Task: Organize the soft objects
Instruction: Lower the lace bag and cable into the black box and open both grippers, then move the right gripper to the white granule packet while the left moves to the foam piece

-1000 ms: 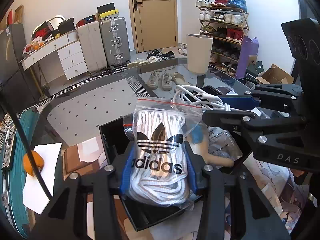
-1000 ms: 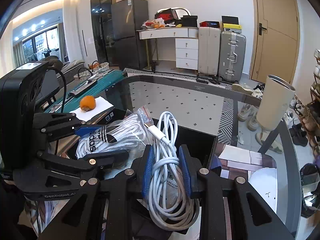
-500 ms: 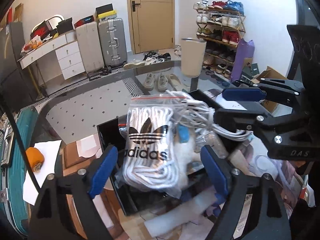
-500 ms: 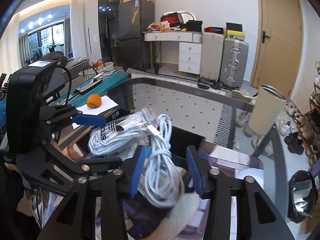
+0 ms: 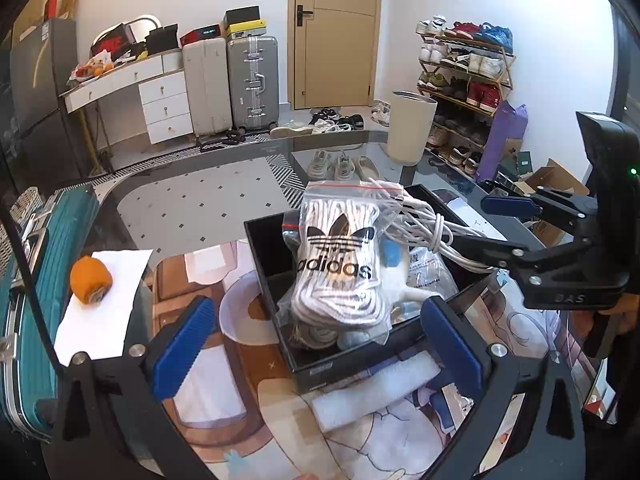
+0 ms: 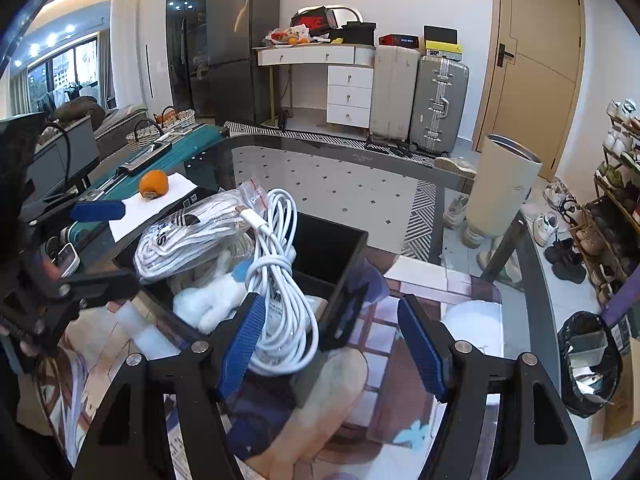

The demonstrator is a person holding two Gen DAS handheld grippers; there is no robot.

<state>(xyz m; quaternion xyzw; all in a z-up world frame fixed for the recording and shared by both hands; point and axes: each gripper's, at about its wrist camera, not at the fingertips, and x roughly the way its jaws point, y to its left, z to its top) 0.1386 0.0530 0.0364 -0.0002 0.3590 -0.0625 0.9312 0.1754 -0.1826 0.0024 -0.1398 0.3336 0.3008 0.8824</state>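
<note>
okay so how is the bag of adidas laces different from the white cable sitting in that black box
The adidas lace bag is sealed in clear plastic with a red zip strip and black logo; the white cable is bare, with a plug end showing. The laces are thin, patterned cord; the cable is thicker, smooth and plain white. Both are coiled bundles lying in the black box, touching, with neither gripper holding them.

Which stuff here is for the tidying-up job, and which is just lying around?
For the job:
black box
adidas bag of laces
white cable
white plush toy

Just lying around:
orange
white paper
teal suitcase
beige bin
</note>
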